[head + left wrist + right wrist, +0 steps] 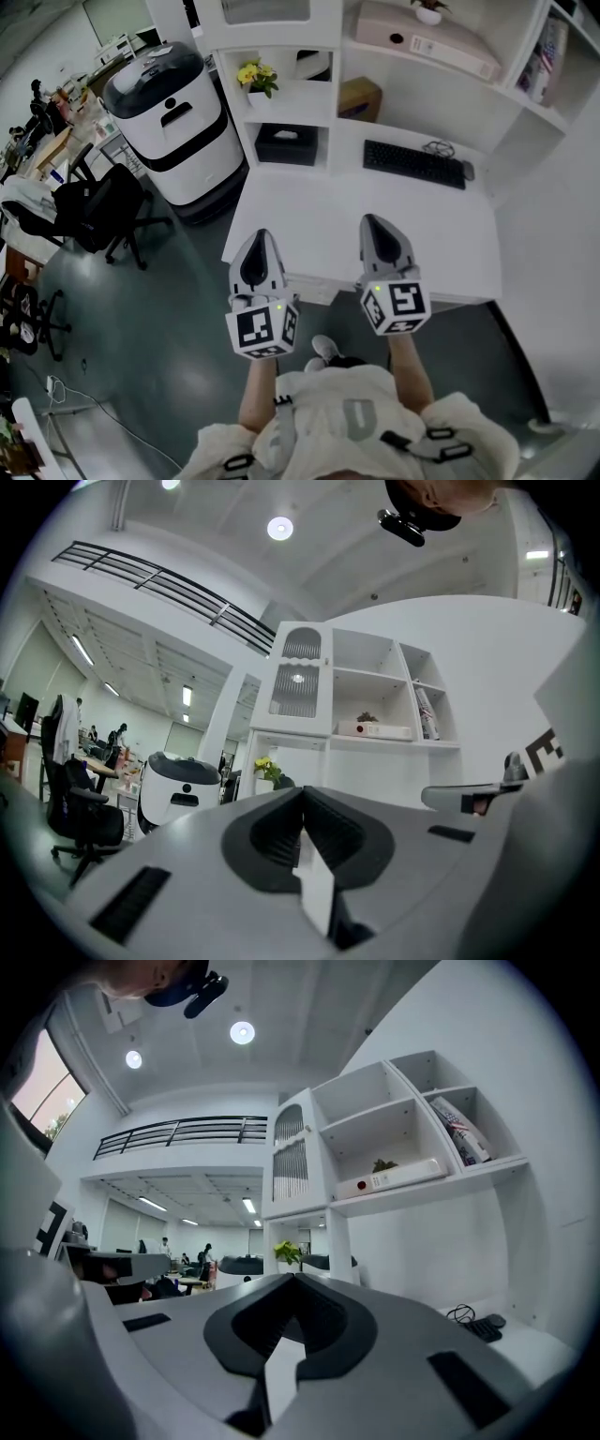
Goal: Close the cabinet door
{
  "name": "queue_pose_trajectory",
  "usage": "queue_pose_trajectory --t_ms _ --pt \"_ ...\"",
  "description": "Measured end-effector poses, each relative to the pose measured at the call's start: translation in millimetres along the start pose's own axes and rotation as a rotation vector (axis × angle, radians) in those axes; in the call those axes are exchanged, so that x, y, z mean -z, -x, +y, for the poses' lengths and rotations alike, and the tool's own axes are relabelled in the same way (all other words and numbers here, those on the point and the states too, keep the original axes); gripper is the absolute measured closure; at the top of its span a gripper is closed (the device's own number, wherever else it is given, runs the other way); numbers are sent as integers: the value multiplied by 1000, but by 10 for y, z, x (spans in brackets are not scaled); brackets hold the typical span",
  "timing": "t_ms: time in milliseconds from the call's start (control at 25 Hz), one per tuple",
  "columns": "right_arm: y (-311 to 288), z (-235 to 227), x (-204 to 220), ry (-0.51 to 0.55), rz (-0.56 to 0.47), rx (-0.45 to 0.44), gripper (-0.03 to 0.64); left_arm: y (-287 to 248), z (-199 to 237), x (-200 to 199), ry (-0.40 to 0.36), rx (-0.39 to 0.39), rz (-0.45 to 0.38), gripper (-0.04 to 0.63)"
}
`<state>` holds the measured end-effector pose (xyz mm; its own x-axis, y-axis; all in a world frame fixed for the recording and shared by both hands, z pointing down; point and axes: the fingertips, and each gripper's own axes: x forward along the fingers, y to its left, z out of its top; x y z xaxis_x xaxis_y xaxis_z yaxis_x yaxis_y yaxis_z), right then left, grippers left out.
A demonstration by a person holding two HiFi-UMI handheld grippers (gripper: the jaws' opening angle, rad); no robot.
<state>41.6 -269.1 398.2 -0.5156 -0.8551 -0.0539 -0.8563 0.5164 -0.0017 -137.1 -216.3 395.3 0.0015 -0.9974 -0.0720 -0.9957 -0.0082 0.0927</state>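
Note:
The cabinet door (266,11) is a white frame with a ribbed glass panel at the top left of the white shelf unit. In the left gripper view the cabinet door (297,679) lies flush with its frame, and in the right gripper view the cabinet door (290,1162) looks the same. My left gripper (262,236) and right gripper (378,221) hover side by side over the near edge of the desk, well short of the shelves. Both point level toward the unit. The left gripper (302,791) and the right gripper (294,1279) are shut with nothing between the jaws.
A white desk (309,211) carries a black keyboard (413,163). The cubbies hold yellow flowers (257,75), a black box (286,144) and a cardboard box (360,97). A white machine (173,112) and a black office chair (98,211) stand to the left.

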Motion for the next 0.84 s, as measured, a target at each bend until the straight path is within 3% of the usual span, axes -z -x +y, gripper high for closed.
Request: queue_pose_trajectory --t_ms 320,840 --pt "-55 -40 -165 76 -30 7 612 -91 6 -67 -1 -1 -13 589" --pt "-30 -265 -88 80 -5 58 612 -252 -136 -99 -11 34 -4 589"
